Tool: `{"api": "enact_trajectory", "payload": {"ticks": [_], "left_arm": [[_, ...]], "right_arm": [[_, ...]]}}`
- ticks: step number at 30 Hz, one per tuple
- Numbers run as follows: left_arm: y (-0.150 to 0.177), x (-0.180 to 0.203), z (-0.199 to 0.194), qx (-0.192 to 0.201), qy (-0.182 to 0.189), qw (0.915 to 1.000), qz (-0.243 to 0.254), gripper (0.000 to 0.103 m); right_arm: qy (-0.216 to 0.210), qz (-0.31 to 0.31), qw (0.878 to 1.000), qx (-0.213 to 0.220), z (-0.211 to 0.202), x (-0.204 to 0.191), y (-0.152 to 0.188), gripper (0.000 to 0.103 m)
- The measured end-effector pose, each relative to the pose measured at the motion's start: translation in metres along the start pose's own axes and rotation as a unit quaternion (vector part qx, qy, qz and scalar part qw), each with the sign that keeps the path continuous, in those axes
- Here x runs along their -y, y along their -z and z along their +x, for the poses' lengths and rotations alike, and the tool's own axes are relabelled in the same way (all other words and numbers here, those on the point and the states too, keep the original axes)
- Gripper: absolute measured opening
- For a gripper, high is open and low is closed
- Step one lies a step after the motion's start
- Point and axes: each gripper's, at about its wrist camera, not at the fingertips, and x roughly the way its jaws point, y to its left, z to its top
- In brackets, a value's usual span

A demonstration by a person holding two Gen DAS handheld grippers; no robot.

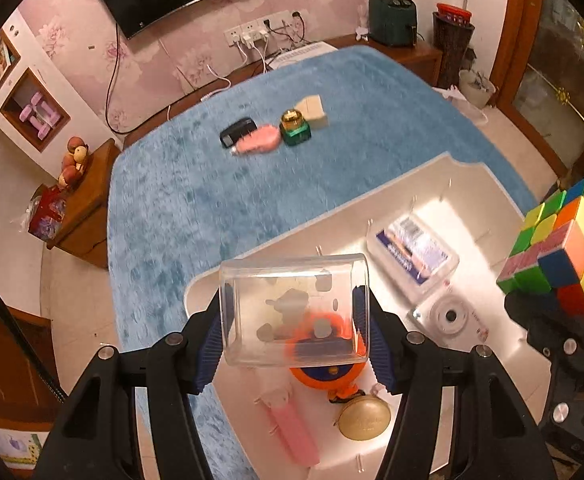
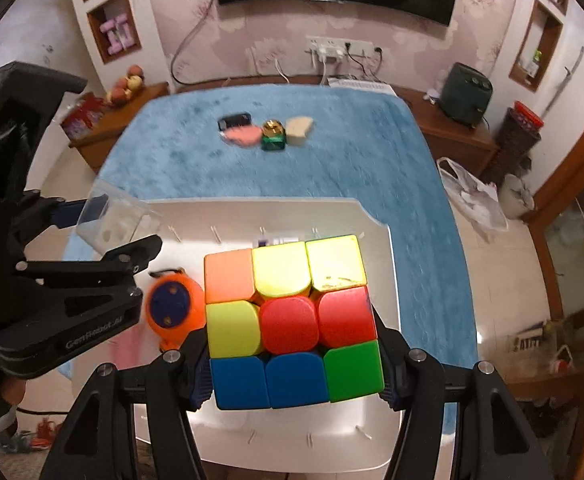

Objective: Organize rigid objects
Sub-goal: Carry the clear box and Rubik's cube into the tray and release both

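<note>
Clear plastic box gripped in left tongs above white tray. Right tongs clamp colour cube over same tray.

Clear glossy plastic box, fuzzy blue cloth, glossy cube.

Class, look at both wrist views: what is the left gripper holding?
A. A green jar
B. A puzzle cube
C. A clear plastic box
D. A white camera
C: the left gripper has its blue pads pressed on both sides of the clear plastic box; the puzzle cube sits in the right gripper.
</note>
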Motion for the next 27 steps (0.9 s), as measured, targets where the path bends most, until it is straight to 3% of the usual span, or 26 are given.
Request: {"api": "enact_trajectory", "payload": {"ticks": [11,27], "left_arm": [[0.027,0.009,0.04,-0.051,0.016,0.9985,0.011,0.064],[0.036,0.025,0.067,-0.077,0.042,0.9957,0.029,0.065]], "right_arm": [[0.031,0.005,0.997,-0.065,0.05,0.0,0.024,0.063],[0.037,-0.01,0.991,-0.131,0.09,-0.003,0.034,0.063]]}}
